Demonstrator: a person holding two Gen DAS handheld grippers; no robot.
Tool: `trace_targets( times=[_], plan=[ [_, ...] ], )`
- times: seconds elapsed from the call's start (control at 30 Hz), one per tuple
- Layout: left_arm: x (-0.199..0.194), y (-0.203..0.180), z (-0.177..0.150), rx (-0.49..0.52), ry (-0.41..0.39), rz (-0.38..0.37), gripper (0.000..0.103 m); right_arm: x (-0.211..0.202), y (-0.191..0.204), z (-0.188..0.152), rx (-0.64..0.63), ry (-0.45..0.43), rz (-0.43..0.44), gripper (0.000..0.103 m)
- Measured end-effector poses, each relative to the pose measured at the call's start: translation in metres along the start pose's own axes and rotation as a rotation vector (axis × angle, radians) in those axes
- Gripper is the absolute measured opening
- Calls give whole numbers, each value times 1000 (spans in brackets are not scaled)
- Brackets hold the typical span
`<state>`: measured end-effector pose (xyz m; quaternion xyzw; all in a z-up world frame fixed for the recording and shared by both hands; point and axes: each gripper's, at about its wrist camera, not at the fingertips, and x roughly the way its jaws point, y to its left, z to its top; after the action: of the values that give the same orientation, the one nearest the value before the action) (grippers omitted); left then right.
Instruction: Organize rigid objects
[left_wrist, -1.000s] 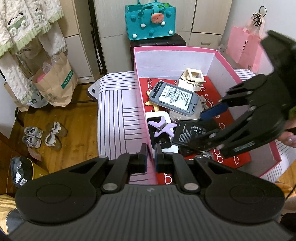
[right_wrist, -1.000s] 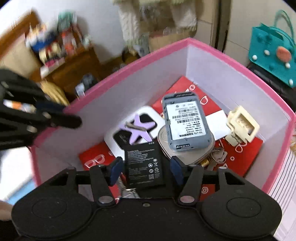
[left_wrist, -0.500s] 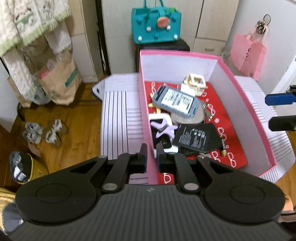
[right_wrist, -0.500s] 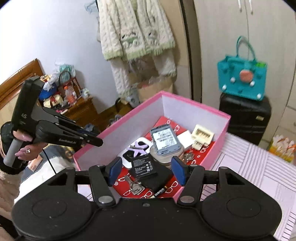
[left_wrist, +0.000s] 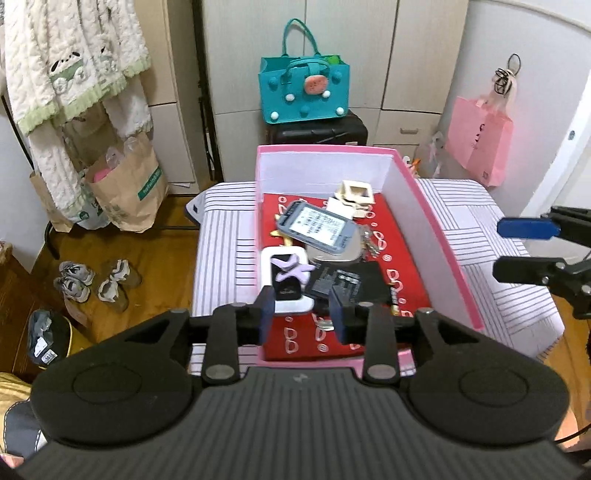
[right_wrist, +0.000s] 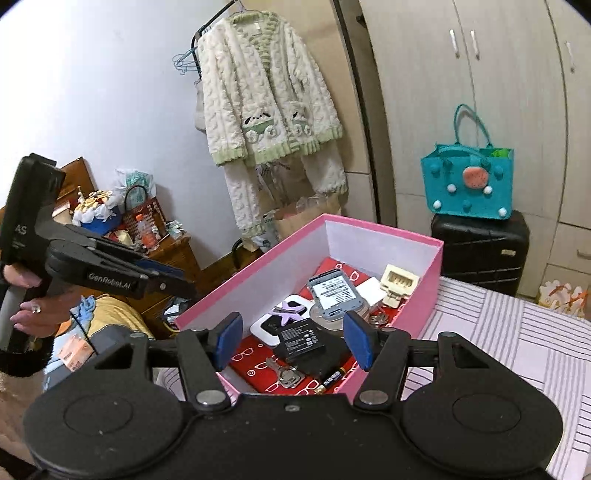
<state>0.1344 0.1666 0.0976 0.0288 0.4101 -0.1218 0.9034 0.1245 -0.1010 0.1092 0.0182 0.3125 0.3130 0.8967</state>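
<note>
A pink box (left_wrist: 424, 206) with white walls and a red lining stands on a striped table cover (left_wrist: 221, 236). In it lie a grey labelled device (left_wrist: 317, 229), a white router with a purple star clip (left_wrist: 290, 267) on top, a black battery (right_wrist: 301, 339), a cream plastic piece (right_wrist: 399, 282), keys (right_wrist: 286, 373) and a small cylindrical cell (right_wrist: 334, 378). My left gripper (left_wrist: 302, 315) hovers above the box's near end, its jaws opening with nothing between them. My right gripper (right_wrist: 293, 339) hangs back from the box's right side, jaws opening and empty.
A teal felt bag (left_wrist: 304, 92) sits on a black suitcase (left_wrist: 317, 129) behind the box. A pink bag (left_wrist: 480, 147) hangs on the right wall. Paper bags (left_wrist: 125, 188) and shoes (left_wrist: 96, 280) lie on the floor at left. A knitted cardigan (right_wrist: 266, 96) hangs nearby.
Both grippers have pulled back and up from the box. The right one has left the space over the black battery, which stays lying inside. The left jaws have parted.
</note>
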Motion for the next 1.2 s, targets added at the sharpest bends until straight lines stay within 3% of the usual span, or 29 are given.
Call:
trace_targets(
  times=[0.13,0.2,0.23,0.33,0.47,0.53,0.63,0.77,0.9,0.97,1.07,1.13,1.2],
  plan=[
    [-5,-22,-7,26,0,2,36,-11,-3,-8,30,-2,-28,81],
    [-7,-31,-11,31,0,-7,40,-14,-7,-10,66,19,-66,97],
    [-8,-35,-13,27,0,-16,43,-16,-9,-11,86,27,-96,100],
    [-12,-44,-16,-9,3,-53,56,-25,-17,-11,148,22,-188,101],
    [-14,-52,-20,-57,-2,-107,71,-53,-29,-20,228,-71,-172,101],
    [-15,-57,-24,-58,-18,-112,84,-64,-29,-25,240,-106,-173,101],
    [-14,-65,-30,-69,-34,-101,97,-71,-25,-30,220,-89,-213,101],
    [-6,-71,-38,-97,-17,-59,98,-74,-10,-41,105,-62,-382,101],
    [-2,-81,-50,-73,-17,9,98,-79,-9,-48,126,-25,-356,101],
    [-7,-88,-56,-69,-30,35,98,-81,-4,-51,127,-25,-399,101],
    [-20,-98,-65,-72,-66,9,98,-90,6,-60,144,-67,-473,101],
    [-29,-104,-69,-67,-92,-2,100,-96,10,-64,170,-76,-426,101],
    [-34,-110,-73,-57,-125,40,103,-100,13,-68,202,-77,-395,101]
  ],
)
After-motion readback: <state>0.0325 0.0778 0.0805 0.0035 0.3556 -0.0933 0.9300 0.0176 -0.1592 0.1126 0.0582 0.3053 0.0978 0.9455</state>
